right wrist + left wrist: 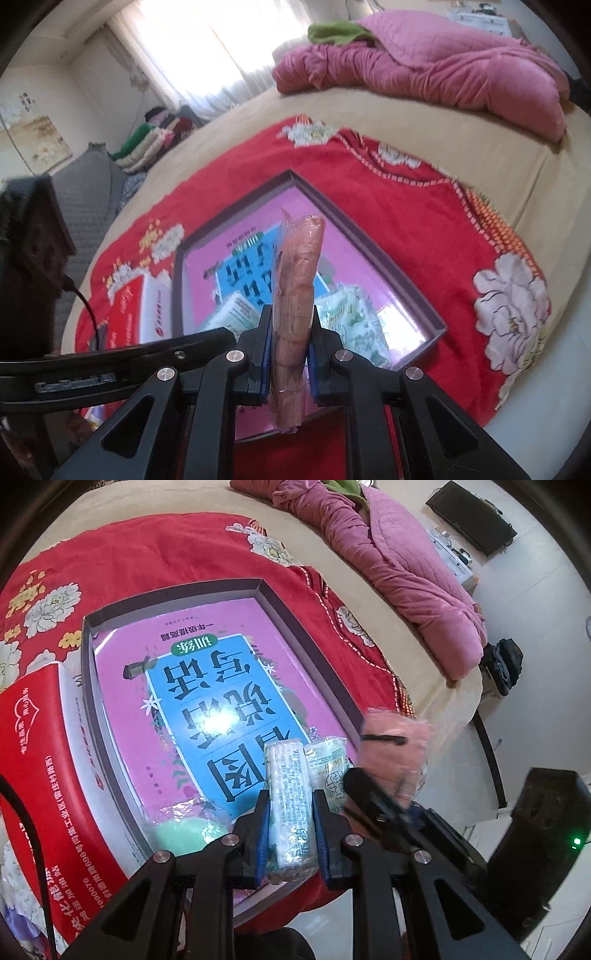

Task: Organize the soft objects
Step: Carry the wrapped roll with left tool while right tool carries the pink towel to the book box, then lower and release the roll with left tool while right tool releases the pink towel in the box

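Fingers of the left gripper point(290, 823) are clamped on a white tissue pack point(291, 805) w/ printed text, held edge-on at lower centre of the left wrist view, over the near edge of a shallow box tray point(306, 635). Fingers of the right gripper point(290, 339) pinch a pink wrapped pack point(295, 295) in clear film, standing upright at centre of the right wrist view; same pack shows blurred at right-centre in the left view.

Tray sits mid-frame on a red floral blanket point(147, 561), w/ a pink-and-blue book point(207, 701) lying flat inside it. A green-patterned tissue pack point(328, 764) lies in the tray just beside the white one, on its right. A pale green wrapped pack point(184, 830) lies at lower left of the tray, near the left fingers. Left of the tray, touching its wall, is a red-and-white carton point(48, 753).

Upper right: crumpled pink quilt point(443, 66) on the beige bed, well apart from the tray.
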The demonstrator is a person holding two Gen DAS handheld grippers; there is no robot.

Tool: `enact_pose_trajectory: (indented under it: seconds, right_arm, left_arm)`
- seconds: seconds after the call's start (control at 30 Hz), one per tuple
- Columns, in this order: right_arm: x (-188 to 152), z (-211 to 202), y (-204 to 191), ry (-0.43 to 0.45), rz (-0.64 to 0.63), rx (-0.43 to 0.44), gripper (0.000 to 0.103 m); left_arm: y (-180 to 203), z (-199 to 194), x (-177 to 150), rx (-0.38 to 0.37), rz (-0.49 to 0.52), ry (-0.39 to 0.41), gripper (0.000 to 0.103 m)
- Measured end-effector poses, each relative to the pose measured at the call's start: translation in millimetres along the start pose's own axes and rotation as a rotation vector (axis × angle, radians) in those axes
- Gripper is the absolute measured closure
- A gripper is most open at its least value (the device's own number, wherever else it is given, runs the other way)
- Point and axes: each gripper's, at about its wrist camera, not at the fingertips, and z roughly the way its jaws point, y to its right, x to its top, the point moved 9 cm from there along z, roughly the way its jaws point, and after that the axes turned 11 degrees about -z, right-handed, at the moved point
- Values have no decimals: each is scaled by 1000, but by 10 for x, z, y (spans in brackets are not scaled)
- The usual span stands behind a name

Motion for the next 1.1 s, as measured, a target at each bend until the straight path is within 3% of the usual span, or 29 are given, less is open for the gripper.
enact_pose_trajectory:
  seconds: [0.33,0.43,0.73,0.87,1.1]
  right_arm:
    - [-106,238,97,-57,-14,-58,84]
    - [-99,248,117,-54,-13,-64,76]
    - [-61,155,203,-33,-20,-124,73]
    - [-42,89,275,-21,-2,-142,61]
    - [-19,15,326,-8,17,-149,60]
  left_arm:
    - [-54,53,20,36,12,4,81]
    - [-63,57,22,45,15,6,81]
    - [-122,148,15,59,2,-24,81]
    - [-138,178,5,68,1,-24,81]
    - [-137,180,31,91,12,-20,78]
